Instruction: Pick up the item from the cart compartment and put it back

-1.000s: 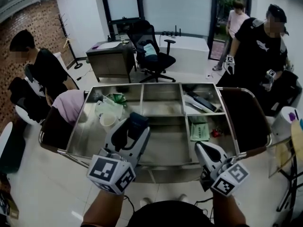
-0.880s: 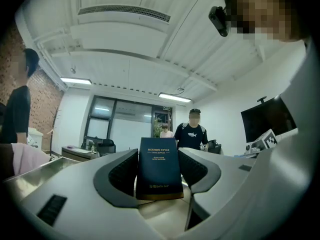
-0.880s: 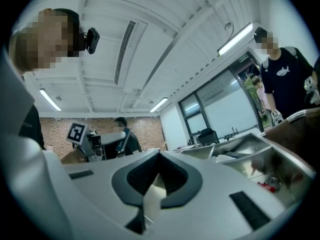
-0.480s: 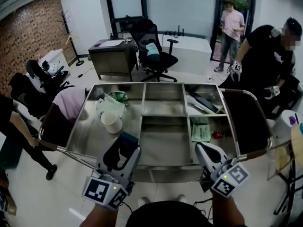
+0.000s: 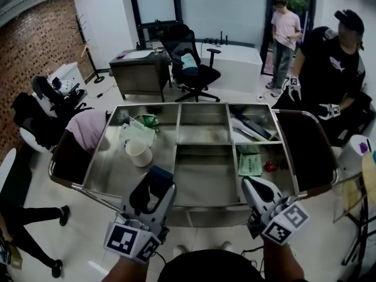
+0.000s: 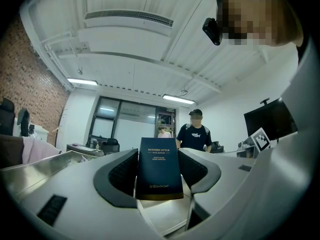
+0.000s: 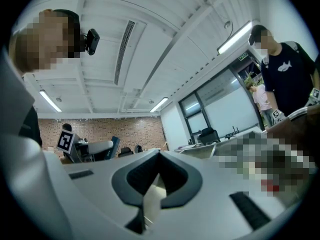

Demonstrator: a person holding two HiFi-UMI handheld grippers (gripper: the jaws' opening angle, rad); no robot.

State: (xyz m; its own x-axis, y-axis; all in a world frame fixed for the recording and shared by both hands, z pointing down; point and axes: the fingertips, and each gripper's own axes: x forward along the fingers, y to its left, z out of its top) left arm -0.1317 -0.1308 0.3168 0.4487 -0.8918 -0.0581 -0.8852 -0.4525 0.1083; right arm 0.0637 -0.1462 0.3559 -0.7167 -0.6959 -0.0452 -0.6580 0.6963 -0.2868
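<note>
Note the left gripper (image 5: 156, 180) over the near edge of the cart (image 5: 202, 175), left of centre, jaws clamped on the dark blue box (image 6: 160, 169), held upright, probably for lowering back into a compartment. Avoid the white cup (image 5: 138, 153) in the left compartment. Note the right gripper (image 5: 252, 184) at the near edge, jaws together, empty, apparently parked.

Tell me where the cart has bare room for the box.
Bare: the front middle compartment, between cup and green packet, and the back middle compartment behind it. Crowded: the right compartments and the back left corner.
</note>
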